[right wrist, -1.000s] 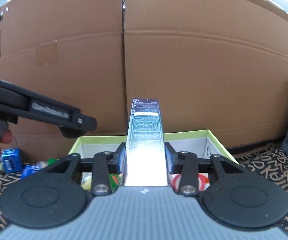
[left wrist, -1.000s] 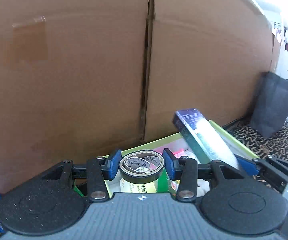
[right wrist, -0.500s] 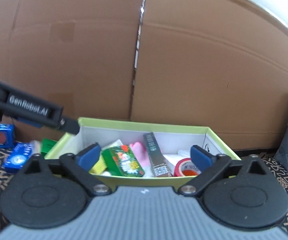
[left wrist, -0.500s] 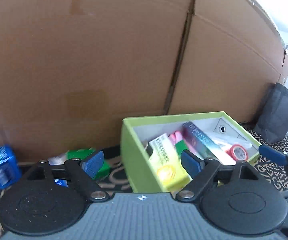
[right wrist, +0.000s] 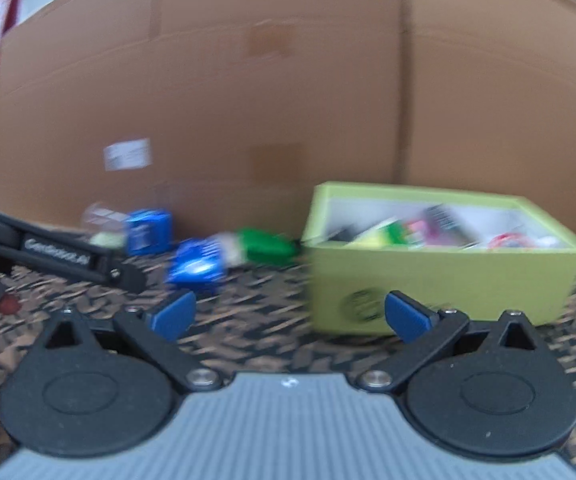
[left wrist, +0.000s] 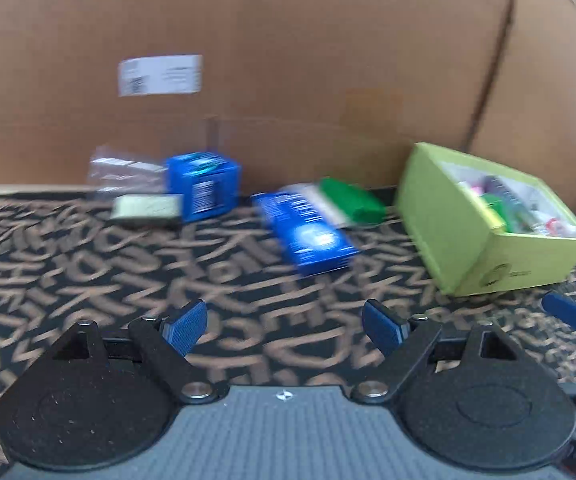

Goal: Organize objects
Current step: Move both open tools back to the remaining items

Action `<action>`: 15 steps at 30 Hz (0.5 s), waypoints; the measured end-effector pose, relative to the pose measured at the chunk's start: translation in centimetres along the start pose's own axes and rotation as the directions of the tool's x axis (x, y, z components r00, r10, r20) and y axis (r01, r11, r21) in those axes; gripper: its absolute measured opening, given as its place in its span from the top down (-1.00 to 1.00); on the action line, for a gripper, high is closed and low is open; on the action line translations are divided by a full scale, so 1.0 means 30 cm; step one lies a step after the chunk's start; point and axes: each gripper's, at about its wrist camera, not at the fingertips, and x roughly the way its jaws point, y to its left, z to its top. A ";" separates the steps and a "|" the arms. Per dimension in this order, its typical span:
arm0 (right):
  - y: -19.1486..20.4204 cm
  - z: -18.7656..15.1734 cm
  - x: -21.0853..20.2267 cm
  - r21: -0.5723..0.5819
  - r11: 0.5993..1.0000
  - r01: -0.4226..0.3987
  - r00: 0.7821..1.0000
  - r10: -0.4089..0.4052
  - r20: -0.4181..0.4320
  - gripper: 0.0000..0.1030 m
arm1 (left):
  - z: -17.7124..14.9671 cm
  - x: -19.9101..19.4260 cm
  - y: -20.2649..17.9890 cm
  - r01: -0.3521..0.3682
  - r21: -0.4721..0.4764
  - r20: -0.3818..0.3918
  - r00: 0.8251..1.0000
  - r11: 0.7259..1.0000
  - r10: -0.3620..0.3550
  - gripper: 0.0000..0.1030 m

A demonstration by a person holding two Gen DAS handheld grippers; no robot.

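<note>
I have both claws empty over the patterned cloth (left wrist: 88, 272): the left gripper (left wrist: 284, 326) has its blue pads spread wide with only cloth between them, and the right gripper (right wrist: 290, 316) is splayed about as far as it goes, also holding nothing. Both sets of jaws have just been opening, and nothing sits between them now. The lime green box (right wrist: 440, 276) is the collecting bin, I judge; it stands open-topped against the big cardboard wall (left wrist: 288, 60), already crowded with a jumble of green, pink, yellow and red items I can't sort out through the blur. It looks like stiff card, matte, with a round logo on its near face. What remains loose lies to its left on the cloth: a flat blue packet (left wrist: 308, 236) nearest, glossy and slightly tilted, a green soft-looking pack (left wrist: 352, 202) just behind it and close to the box's side, a blue cube-shaped carton (left wrist: 204, 188) further off, a pale flat pad (left wrist: 146, 208) touching its base, and a crinkled clear wrapper (left wrist: 124, 170) behind that. With the left claw aimed at this cluster, I reckon the blue packet is the natural next pick; its slick flat faces may call for a grip across the narrow edges. The right claw faces the box front, well placed to wait or take the green pack.
</note>
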 end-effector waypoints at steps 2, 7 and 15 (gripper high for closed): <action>0.064 -0.002 0.016 -0.022 0.998 -0.056 0.998 0.055 -0.033 -0.94 | 0.000 -0.028 0.053 -0.019 -0.021 0.007 1.000 1.000 0.019 -0.71; 0.186 0.044 0.141 -0.065 0.990 -0.128 0.988 0.121 -0.099 -0.83 | 0.061 -0.018 0.145 -0.048 -0.067 0.032 0.998 0.997 0.050 -0.71; 0.227 0.093 0.359 -0.060 0.991 -0.116 0.980 0.104 -0.171 -0.79 | 0.254 0.177 0.194 -0.121 -0.116 0.019 0.992 0.986 0.123 -0.71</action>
